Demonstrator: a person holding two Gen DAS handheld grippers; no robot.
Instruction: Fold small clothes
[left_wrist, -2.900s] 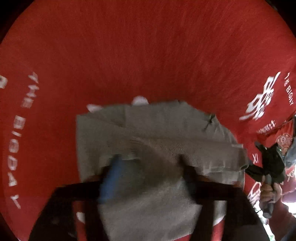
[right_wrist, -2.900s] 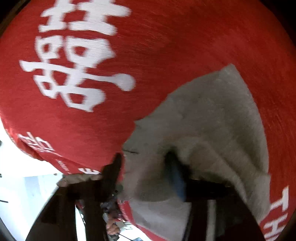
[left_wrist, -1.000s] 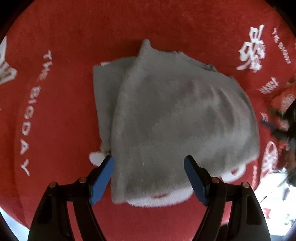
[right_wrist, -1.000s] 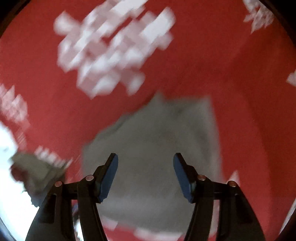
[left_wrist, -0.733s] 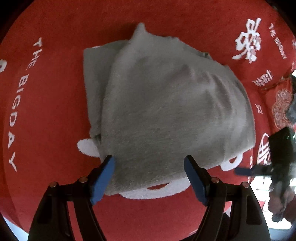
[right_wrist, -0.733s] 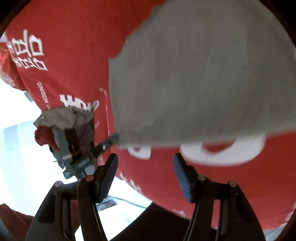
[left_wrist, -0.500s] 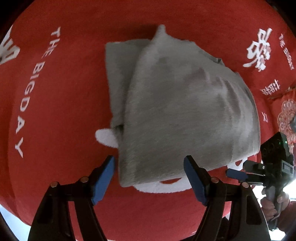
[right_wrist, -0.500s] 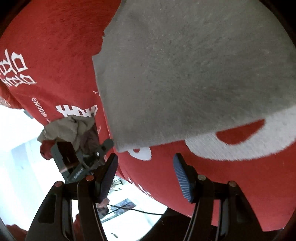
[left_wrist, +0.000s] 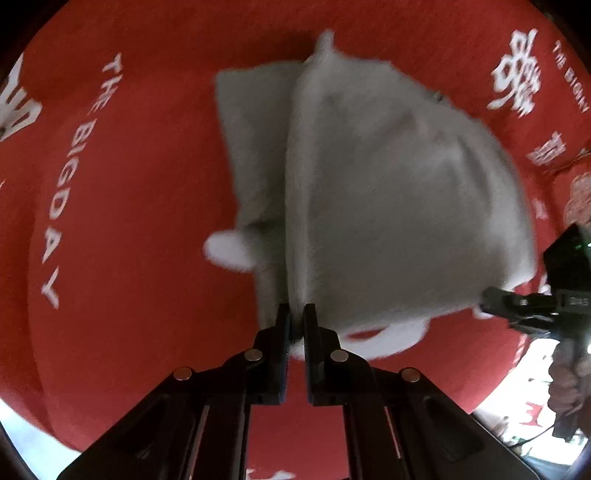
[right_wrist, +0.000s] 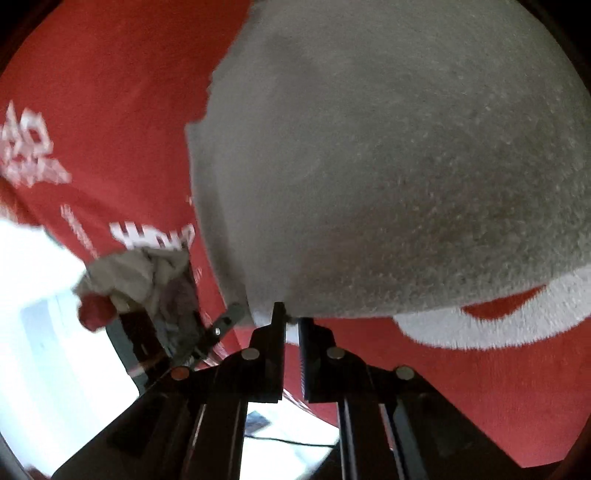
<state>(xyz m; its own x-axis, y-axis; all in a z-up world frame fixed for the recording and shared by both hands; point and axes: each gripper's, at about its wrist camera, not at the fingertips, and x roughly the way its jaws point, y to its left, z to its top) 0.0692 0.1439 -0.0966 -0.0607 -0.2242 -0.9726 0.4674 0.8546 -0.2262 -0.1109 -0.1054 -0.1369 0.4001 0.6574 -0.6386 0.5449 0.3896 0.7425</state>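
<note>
A folded grey knit garment (left_wrist: 388, 199) lies on the red tablecloth (left_wrist: 129, 258). My left gripper (left_wrist: 297, 314) is shut on its near left corner. In the right wrist view the garment (right_wrist: 388, 166) fills the upper right, and my right gripper (right_wrist: 291, 314) is shut on its near corner. The right gripper also shows in the left wrist view (left_wrist: 495, 301) at the garment's near right corner.
The cloth carries white print, "THE BIGDAY" (left_wrist: 70, 177) at left and characters (left_wrist: 517, 74) at the far right. A pile of crumpled clothes (right_wrist: 136, 280) sits beyond the table edge at left. The cloth's near edge (right_wrist: 332, 417) drops off close to my right gripper.
Both grippers were open just short of the garment's near edge half a second ago. Both have since moved in and shut on its near corners.
</note>
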